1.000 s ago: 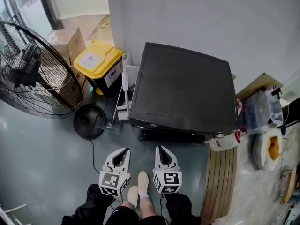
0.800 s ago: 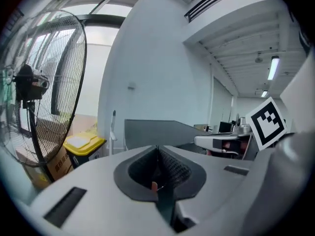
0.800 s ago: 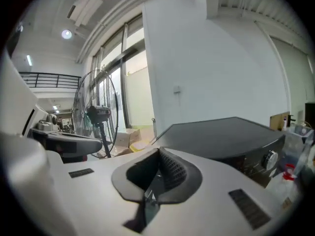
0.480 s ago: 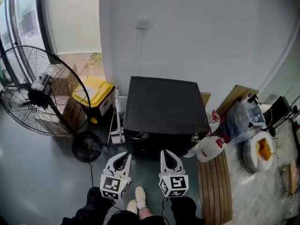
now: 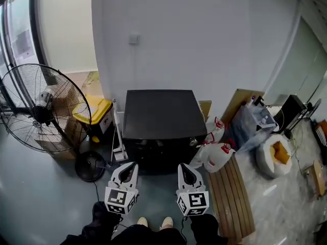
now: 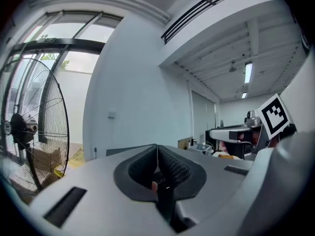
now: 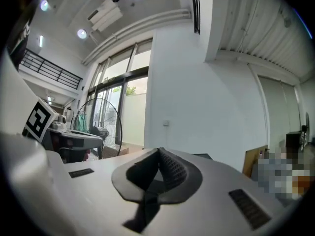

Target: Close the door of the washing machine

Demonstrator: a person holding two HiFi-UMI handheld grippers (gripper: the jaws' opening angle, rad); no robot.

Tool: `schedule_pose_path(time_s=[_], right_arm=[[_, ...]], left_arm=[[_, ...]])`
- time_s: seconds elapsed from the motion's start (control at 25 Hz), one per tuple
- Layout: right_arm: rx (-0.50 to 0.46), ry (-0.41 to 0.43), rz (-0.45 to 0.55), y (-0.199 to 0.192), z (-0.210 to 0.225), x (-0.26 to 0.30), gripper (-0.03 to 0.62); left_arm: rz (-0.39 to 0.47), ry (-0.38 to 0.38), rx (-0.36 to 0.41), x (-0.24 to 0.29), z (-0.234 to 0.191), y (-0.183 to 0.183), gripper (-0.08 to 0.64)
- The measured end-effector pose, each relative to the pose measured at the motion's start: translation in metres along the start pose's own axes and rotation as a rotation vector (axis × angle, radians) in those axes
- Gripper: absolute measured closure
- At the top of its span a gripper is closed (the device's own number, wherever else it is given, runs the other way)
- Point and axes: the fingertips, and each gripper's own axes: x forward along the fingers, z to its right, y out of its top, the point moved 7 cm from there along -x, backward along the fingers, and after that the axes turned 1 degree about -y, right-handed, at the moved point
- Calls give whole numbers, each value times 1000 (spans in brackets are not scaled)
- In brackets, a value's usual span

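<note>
My left tool (image 5: 129,167) and right tool (image 5: 185,168) are both pressed together and empty, side by side above the grey floor (image 5: 41,198). Just beyond them the black washing machine (image 5: 162,114) stands against the white wall (image 5: 204,40). A big fan (image 5: 38,108) and a yellow bin (image 5: 96,112) are on its left, white jugs (image 5: 217,156) on its right.

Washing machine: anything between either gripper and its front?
Nothing visible. Only floor lies between the left gripper, the right gripper and the washing machine. The fan base sits off left, the white jugs off right.
</note>
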Motion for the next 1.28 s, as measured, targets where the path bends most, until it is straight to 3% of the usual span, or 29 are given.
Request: schedule_pose_path(time_s=[0.24,0.56,1.28], right_arm=[[-27,19,14,-1,41,-47,577],[-51,85,2,-21,80,-94,577],[-48,166,9,-24,91,-113,577]], left_arm=[[0,19,3,-7,67,8,532],[-4,61,-14,-14,145,-11,532],[-27,133,-13,-26,176,-13,532]])
